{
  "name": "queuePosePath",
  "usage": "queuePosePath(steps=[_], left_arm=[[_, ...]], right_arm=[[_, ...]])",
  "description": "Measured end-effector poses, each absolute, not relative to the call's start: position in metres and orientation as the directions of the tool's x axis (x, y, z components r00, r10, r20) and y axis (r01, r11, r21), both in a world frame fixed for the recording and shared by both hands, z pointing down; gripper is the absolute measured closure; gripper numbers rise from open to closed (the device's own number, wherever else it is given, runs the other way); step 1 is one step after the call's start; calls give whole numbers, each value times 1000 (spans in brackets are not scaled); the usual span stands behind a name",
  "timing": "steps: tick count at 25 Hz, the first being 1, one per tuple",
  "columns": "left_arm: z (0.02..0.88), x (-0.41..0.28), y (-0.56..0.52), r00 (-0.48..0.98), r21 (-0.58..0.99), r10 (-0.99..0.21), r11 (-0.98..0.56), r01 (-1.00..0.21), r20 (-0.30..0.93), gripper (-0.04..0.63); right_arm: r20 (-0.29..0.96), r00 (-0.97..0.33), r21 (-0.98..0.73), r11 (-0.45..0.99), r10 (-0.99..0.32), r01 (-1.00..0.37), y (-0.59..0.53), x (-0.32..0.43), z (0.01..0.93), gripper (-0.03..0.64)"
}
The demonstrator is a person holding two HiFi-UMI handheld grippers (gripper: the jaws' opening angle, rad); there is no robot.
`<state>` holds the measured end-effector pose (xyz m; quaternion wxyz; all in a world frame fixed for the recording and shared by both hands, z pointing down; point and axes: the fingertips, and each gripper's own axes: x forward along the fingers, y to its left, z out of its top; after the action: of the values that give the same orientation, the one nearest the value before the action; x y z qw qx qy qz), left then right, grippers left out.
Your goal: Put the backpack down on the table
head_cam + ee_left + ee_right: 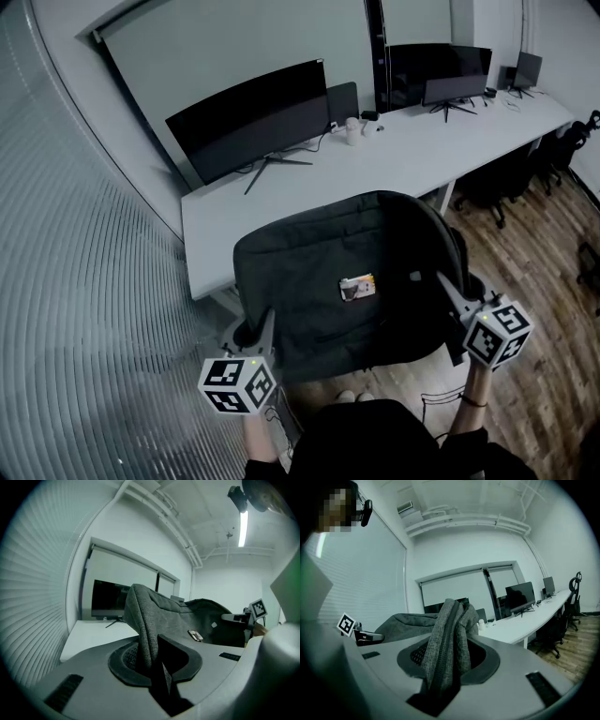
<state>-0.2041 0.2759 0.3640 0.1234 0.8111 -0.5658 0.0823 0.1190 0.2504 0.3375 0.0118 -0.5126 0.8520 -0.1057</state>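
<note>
— What has the left gripper (152,663) got?
— Its jaws are clenched on a fold of the dark grey woven-fabric backpack (347,253), at the bag's left edge.
— And the right gripper (443,667)?
— It pinches a thick bunch of that fabric with a zip seam, at the bag's right edge.
— So where is the backpack?
— It is stretched between the two and held up in front of the person. Its small label (356,287) faces the head camera. Its far side overlaps the near edge of the long white table (403,159). Whether it touches the top, I cannot tell. A wide black monitor (253,117) stands beyond.
</note>
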Motion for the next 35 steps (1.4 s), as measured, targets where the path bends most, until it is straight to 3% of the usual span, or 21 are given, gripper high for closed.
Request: queuePosePath(steps=[16,35], left_arm=[[385,-194,254,321,127,-892,-295,-947,318,529],[387,-196,89,379,163,-868,-343,-925,320,532]], right_arm=[[136,-496,-219,463,-857,-859,219,128,361,492],[145,-451,-209,418,-881,-884,71,127,357,492]])
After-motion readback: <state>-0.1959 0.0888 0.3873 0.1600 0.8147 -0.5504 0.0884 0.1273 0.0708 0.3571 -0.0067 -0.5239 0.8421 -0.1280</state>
